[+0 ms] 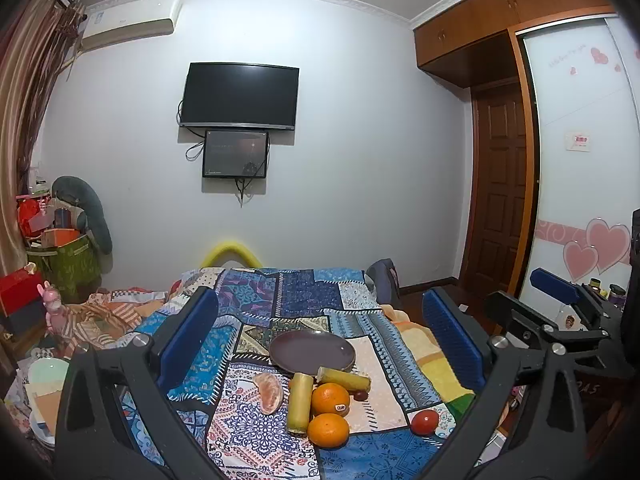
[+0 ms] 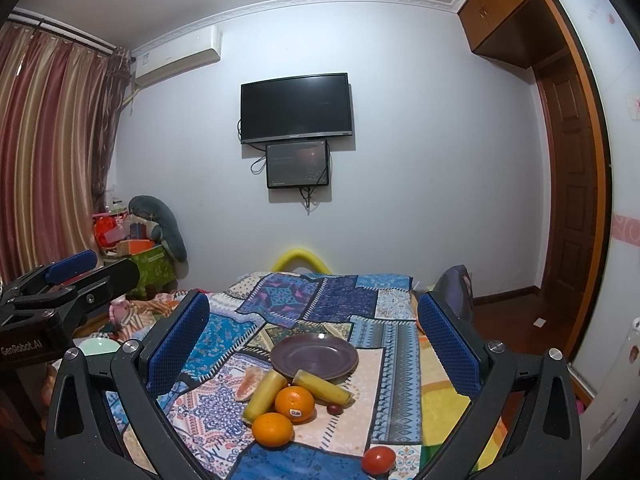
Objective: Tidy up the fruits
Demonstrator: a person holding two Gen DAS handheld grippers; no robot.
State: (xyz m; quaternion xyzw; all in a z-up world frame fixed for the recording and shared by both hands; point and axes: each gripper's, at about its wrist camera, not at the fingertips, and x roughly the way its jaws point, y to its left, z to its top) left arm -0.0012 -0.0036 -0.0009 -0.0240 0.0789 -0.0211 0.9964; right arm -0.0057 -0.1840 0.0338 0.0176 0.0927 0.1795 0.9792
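Note:
An empty dark purple plate lies on a patchwork cloth. In front of it sit two oranges, the nearer orange, two yellow-green cane pieces, a peeled pomelo wedge, a small dark fruit and a red tomato. My left gripper hangs open above the pile, holding nothing. My right gripper is open too, equally empty, and appears at the right of the left wrist view.
The cloth covers a bed or table that ends near a yellow foam arch. Boxes, a green bin and stacked dishes crowd the left side. A wooden door and wardrobe stand right; a TV hangs on the far wall.

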